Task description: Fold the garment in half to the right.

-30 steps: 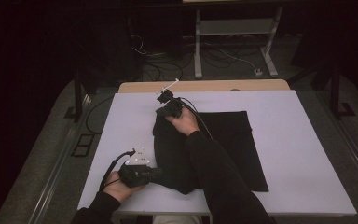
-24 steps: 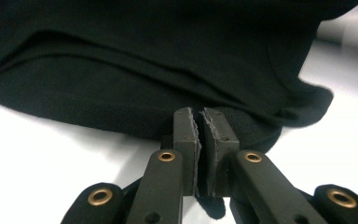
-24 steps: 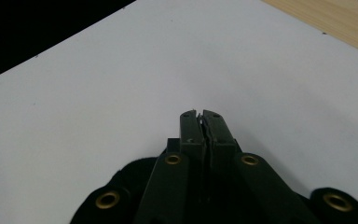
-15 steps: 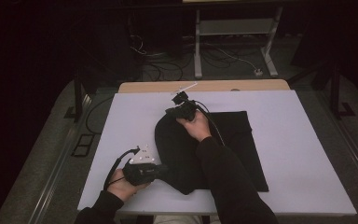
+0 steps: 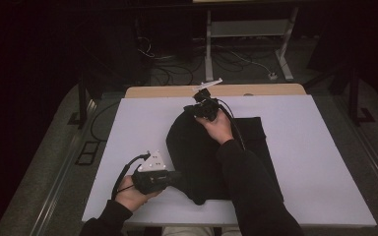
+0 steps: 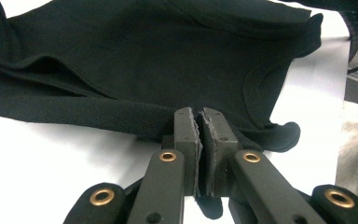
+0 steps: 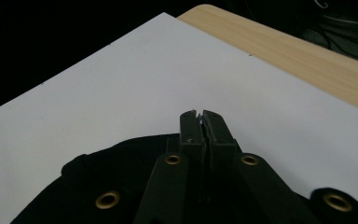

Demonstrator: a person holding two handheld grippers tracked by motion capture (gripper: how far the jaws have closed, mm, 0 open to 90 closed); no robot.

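- Since a second ago, the right gripper [image 5: 200, 108] carried its cloth [image 5: 197, 152] edge rightward along the bench [image 5: 315, 162].
- Left gripper [image 5: 177, 178]: fingers clamped on the near hem.
- Right fingers pinch the far edge.
- Risk: uneven pulling could slip a hem free.

Dim room — cabled floor [image 5: 187, 69] (grey)

A lab: white-topped table [image 5: 325, 162] in a dark room, floor cables [image 5: 236, 59], a metal stand [image 5: 248, 29] behind.
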